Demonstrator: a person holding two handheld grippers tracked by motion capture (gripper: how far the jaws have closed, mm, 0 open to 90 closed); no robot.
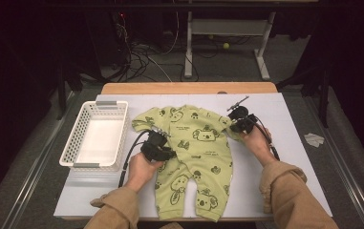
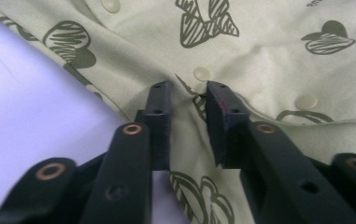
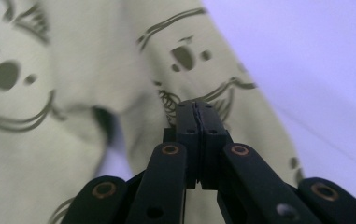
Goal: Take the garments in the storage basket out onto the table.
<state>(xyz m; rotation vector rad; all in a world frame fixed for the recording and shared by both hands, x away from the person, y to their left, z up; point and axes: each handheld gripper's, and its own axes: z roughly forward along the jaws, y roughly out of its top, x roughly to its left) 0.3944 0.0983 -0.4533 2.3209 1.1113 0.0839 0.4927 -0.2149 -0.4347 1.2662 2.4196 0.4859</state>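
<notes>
Romper [image 1: 194, 157] lies lengthwise, collar toward far edge, legs toward person.

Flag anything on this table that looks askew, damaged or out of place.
Nothing looks damaged or spilled. The green baby romper lies flat on the white mat, only puckered between the left gripper's jaws. The white basket sits empty and square beside it.

Basket [image 1: 96, 136] blocks table's left; bare mat [image 1: 284, 138] right of romper [image 1: 191, 157].
</notes>
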